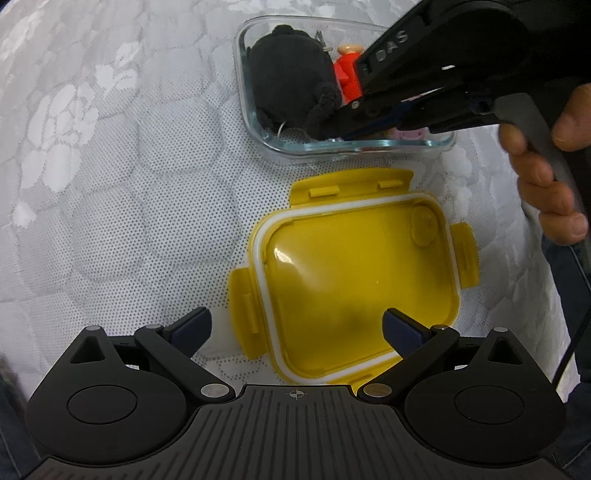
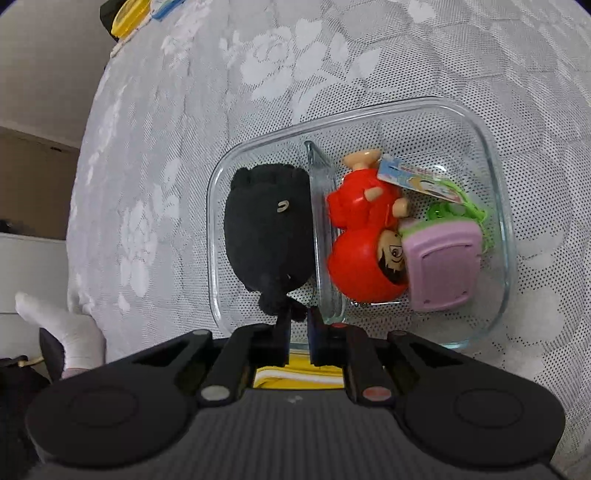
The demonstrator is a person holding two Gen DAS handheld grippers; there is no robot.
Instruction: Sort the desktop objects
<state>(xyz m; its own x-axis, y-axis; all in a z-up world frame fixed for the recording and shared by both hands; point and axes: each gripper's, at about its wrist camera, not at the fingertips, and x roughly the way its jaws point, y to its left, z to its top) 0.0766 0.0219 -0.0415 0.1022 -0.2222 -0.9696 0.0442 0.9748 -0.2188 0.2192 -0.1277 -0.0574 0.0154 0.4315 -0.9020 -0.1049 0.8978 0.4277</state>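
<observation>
A clear glass container with a divider stands on the lace cloth. Its left half holds a black plush. In the right half lie a red toy figure and a pink plastic piece with a green cord. My right gripper points down at the container's near wall, right by the plush's tail knob. Its jaws stand almost together, with a thin gap and nothing seen between them. My left gripper hangs open over the near-left part of the yellow lid, which lies inner side up in front of the container.
A hand holds the right gripper's handle at the right of the left wrist view. A white-socked foot shows beyond the table's left edge. Yellow and blue items lie at the far table edge. Bare lace cloth stretches left of the container.
</observation>
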